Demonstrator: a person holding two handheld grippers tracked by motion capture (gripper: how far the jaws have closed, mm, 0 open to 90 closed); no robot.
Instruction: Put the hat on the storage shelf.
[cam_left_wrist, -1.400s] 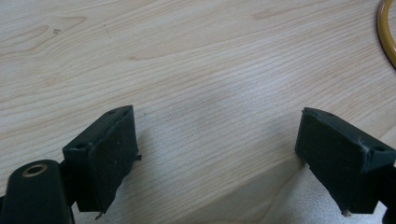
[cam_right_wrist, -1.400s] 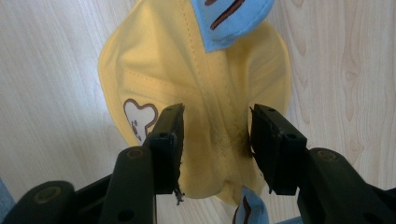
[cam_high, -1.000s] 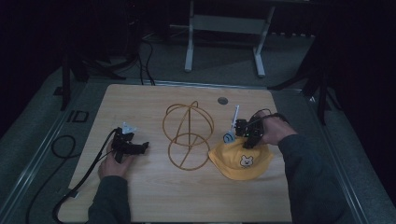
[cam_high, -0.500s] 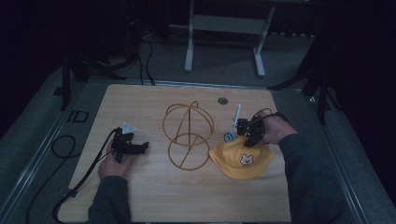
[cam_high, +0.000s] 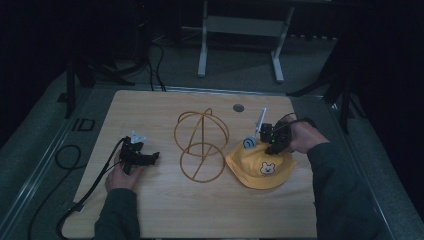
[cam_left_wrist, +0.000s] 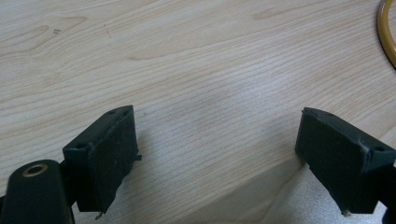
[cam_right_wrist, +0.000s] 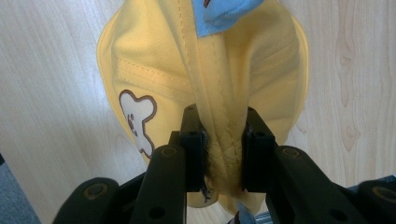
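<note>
My right tongs (cam_right_wrist: 218, 149) pinch a fold of the yellow hat (cam_high: 260, 167), which lies on the table (cam_high: 150, 107) beside the gold wire stand (cam_high: 201, 145). The right gripper view shows its bear patch (cam_right_wrist: 135, 119) (and blue tag (cam_right_wrist: 224, 14)). My left tongs (cam_left_wrist: 229, 154) gape wide over bare wood.

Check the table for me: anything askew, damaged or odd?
Nothing damaged or spilled. The yellow hat is bunched into a ridge where the right claw pinches it, so it sits crumpled beside the wire stand. The left claw is open over bare table.
</note>
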